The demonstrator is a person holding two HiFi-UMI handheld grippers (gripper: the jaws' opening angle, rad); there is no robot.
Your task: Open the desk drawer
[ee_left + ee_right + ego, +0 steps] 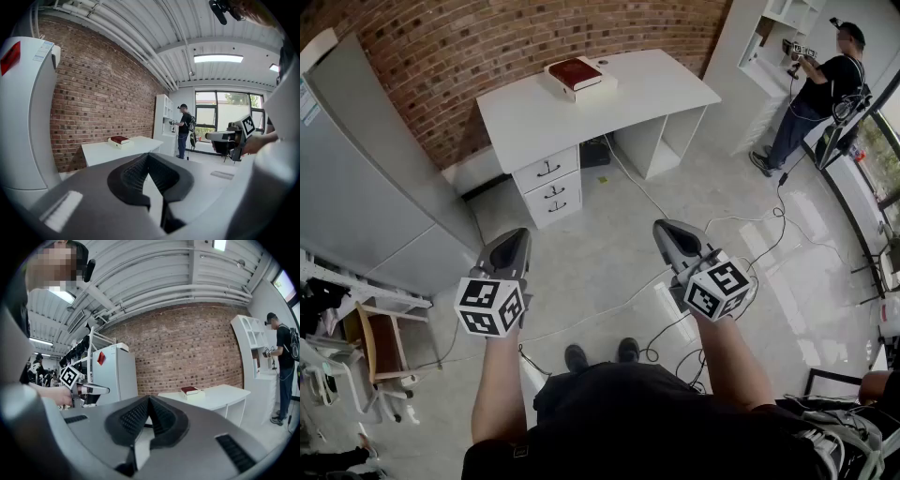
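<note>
A white desk (609, 98) stands against the brick wall, well ahead of me. Its drawer stack (549, 187) sits under the left end, all fronts flush and shut, each with a dark handle. A red book (575, 72) lies on a white box on the desktop. My left gripper (519, 234) and right gripper (665, 228) are held side by side over the floor, far short of the desk, both shut and empty. The desk (123, 151) and book (119, 139) show in the left gripper view beyond the closed jaws (149, 157). The right gripper view shows the desk (213, 397) past its closed jaws (149, 400).
A tall pale fridge (366, 178) stands left of the desk. Cables (670, 328) trail over the floor between me and the desk. A person (820, 94) works at a white shelf unit (778, 37) at the back right. A chair (380, 347) and clutter sit at the near left.
</note>
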